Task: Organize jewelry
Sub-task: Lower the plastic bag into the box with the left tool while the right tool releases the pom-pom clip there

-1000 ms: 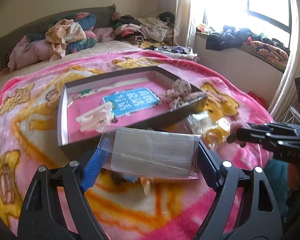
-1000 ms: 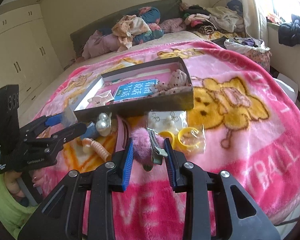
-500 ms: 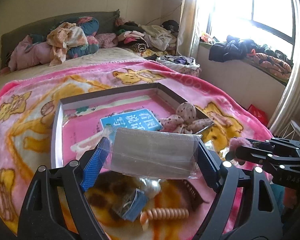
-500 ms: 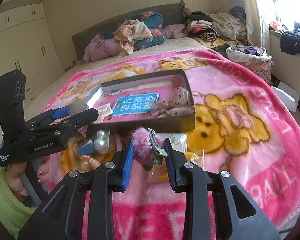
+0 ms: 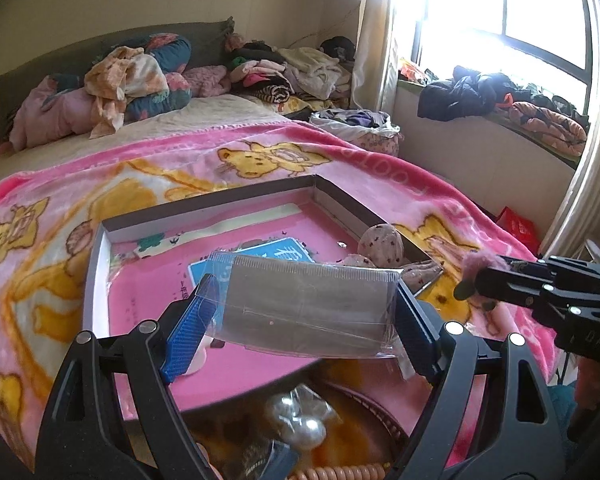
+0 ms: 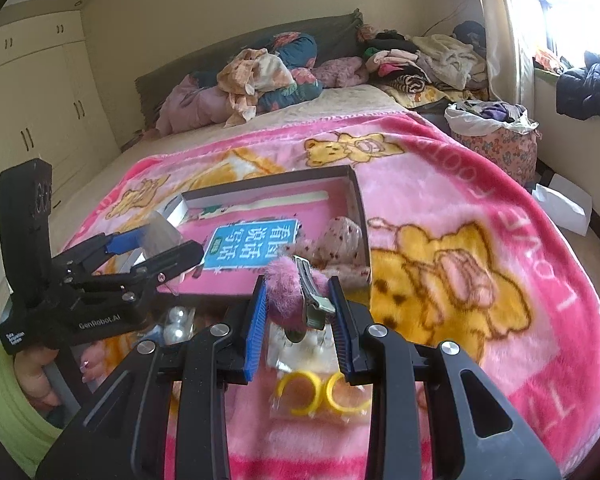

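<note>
My left gripper (image 5: 304,312) is shut on a clear plastic packet (image 5: 306,306), held flat between its blue pads above the near part of the open box (image 5: 100,264). The box has a pink floor with a blue card (image 6: 250,244) and a spotted fabric bow (image 5: 382,246) at its right end. My right gripper (image 6: 300,312) is shut on a fluffy pink hair clip (image 6: 288,298) with a metal clasp, just short of the box's near wall. From the right wrist view the left gripper (image 6: 168,246) shows at left, a hand under it.
On the pink bear blanket (image 6: 440,208) before the box lie pearl beads (image 5: 304,432), a coiled orange hair tie (image 5: 340,472), yellow rings in a bag (image 6: 320,396) and an earring card. Clothes pile at the bed's head (image 5: 132,76); a window sill stands right.
Both grippers have moved forward and slightly up toward the box with their loads. The packet now hangs over the box floor, and the pink clip has reached the box's near wall.
</note>
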